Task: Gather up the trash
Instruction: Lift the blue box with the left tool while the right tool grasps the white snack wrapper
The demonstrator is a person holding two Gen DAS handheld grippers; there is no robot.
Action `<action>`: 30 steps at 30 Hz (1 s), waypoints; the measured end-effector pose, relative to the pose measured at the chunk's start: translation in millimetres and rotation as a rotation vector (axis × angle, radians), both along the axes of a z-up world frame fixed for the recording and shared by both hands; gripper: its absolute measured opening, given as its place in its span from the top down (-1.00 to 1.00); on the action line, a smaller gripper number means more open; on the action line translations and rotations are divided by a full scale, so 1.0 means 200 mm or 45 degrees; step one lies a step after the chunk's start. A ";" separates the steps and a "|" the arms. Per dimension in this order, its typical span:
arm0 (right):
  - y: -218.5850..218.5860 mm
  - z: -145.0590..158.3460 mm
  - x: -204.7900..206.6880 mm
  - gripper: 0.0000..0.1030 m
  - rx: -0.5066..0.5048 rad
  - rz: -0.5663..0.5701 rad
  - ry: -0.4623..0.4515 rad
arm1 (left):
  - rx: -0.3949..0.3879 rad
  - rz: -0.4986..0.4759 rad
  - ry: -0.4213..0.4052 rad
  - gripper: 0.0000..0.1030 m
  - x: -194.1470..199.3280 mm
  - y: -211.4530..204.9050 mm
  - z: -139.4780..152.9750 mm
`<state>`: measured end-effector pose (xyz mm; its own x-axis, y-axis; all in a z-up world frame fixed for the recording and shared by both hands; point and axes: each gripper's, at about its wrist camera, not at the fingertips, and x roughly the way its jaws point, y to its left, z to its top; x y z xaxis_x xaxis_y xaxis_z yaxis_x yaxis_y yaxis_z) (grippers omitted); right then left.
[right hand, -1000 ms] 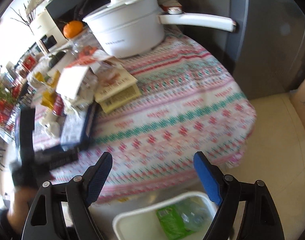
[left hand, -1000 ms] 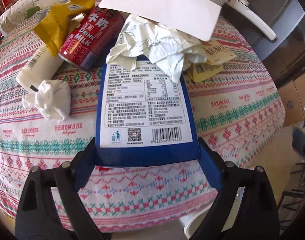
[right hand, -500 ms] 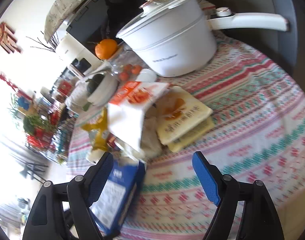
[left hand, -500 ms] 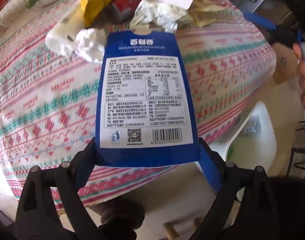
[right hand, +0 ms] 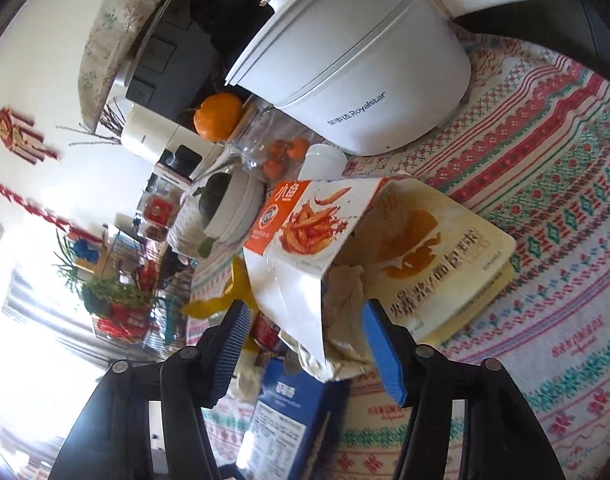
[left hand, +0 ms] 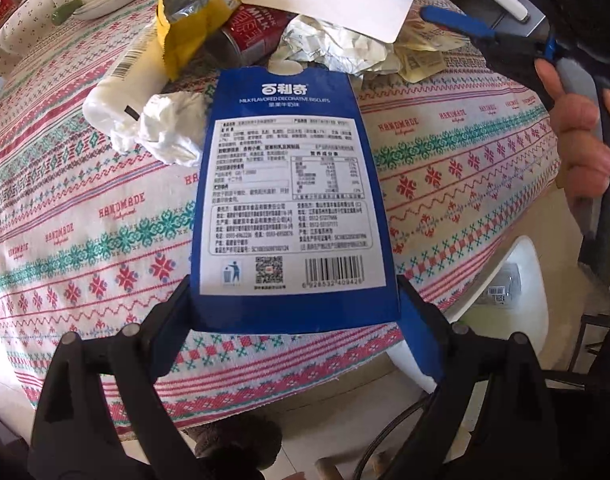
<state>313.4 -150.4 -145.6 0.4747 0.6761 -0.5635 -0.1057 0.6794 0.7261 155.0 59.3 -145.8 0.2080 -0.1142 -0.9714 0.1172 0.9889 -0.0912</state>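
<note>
My left gripper is shut on a blue biscuit packet and holds it lifted above the table's near edge; the packet also shows in the right wrist view. My right gripper is open and hovers over the trash pile, with the white-and-orange snack box and crumpled paper between its fingers. The pile holds a red milk can, a yellow wrapper, a crumpled tissue and a white tube.
A white bin stands on the floor right of the patterned tablecloth. A white pot, an orange, a jar and bowls crowd the table's far side. Yellow bread packets lie beside the pile.
My left gripper lifted the blue packet off the pile and drew it back toward the table edge. My right gripper moved from above the bin up over the trash pile.
</note>
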 end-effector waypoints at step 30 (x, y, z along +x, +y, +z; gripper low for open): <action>-0.15 0.50 -0.42 0.95 0.022 0.019 -0.250 | -0.242 -0.016 -0.335 -0.78 -0.30 0.15 0.43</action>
<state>230.1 -180.1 -45.9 0.5641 0.6927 -0.4493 -0.2562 0.6642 0.7023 94.8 90.1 -59.2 0.4468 -0.2922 -0.8456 0.1730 0.9555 -0.2388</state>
